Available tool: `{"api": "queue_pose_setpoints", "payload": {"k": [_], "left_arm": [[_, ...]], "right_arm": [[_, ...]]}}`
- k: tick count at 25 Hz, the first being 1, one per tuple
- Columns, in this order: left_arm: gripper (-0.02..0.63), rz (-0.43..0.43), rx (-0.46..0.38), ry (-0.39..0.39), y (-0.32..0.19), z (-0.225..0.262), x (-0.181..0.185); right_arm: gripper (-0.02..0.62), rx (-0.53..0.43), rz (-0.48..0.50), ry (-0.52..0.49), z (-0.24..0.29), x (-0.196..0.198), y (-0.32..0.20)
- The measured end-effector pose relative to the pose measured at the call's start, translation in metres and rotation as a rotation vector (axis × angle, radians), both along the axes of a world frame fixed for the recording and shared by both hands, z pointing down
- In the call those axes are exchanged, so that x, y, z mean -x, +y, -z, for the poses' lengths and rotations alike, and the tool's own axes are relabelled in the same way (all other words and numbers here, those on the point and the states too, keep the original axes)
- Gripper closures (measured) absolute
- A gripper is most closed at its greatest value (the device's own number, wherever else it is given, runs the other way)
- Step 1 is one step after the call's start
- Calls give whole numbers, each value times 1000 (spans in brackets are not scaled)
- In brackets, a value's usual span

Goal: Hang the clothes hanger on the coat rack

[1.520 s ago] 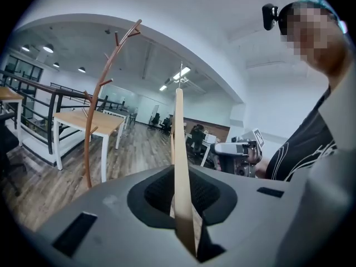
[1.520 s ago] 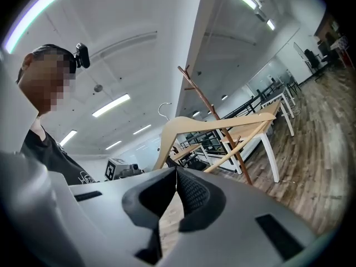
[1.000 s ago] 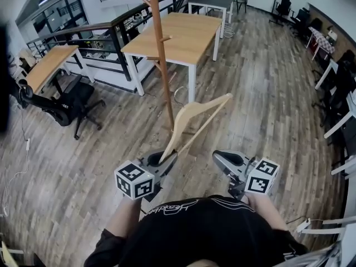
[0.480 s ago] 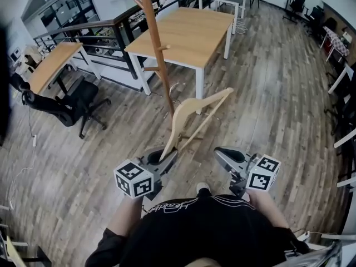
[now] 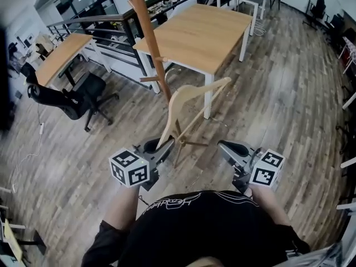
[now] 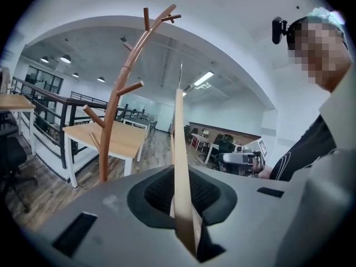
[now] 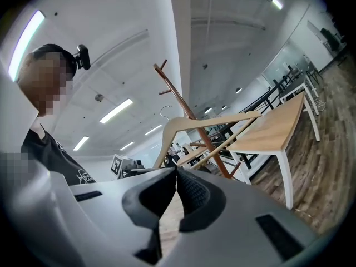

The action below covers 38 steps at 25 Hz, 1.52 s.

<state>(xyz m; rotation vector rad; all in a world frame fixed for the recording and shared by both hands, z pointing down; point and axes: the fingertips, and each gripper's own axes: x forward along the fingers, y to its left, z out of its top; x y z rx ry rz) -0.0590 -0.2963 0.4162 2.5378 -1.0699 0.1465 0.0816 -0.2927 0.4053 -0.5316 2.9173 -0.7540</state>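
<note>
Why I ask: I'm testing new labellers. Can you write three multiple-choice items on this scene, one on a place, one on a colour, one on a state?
1. Where does the coat rack stand?
A. On the floor ahead of the person, beside the wooden table
B. On that table
C. Behind the person

2. What colour is the coat rack?
A. White
B. Black
C. Reddish brown

3. What is the left hand-held gripper doing?
A. Shut on the hanger
B. Open and empty
C. Shut on the coat rack

Answers:
1 A: the head view shows its pole on the floor next to the table.
2 C: both gripper views show brown wood.
3 A: its jaws pinch the hanger's end.
</note>
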Motion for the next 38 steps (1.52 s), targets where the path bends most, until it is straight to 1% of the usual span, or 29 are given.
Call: {"api": "queue_pose_setpoints", "payload": {"k": [5,10,17,23,28,33,38], "left_arm": [[583,44,9,-22,-22,0,17],[583,52,23,-70,-49,-8,39],[583,8,23,-107,-90,-14,63],[583,-32,44,-132,-121,-28,90],[583,-79,52,-173,-134,-41,103],[583,-90,77,-168,-147,-58,117],[583,-123,72,-198,-153,-67,127]], "right_arm": [[555,-4,42,-1,1,5,-23],[555,11,50,9,-3,19,-49],[555,38,39,36,-6,39,-83],[555,76,27,12,-4,62,-111],[555,96,22,26,-7,73,-124],[555,119,18,37,-18,85,-138],[555,137,20,51,-24,98,-146]]}}
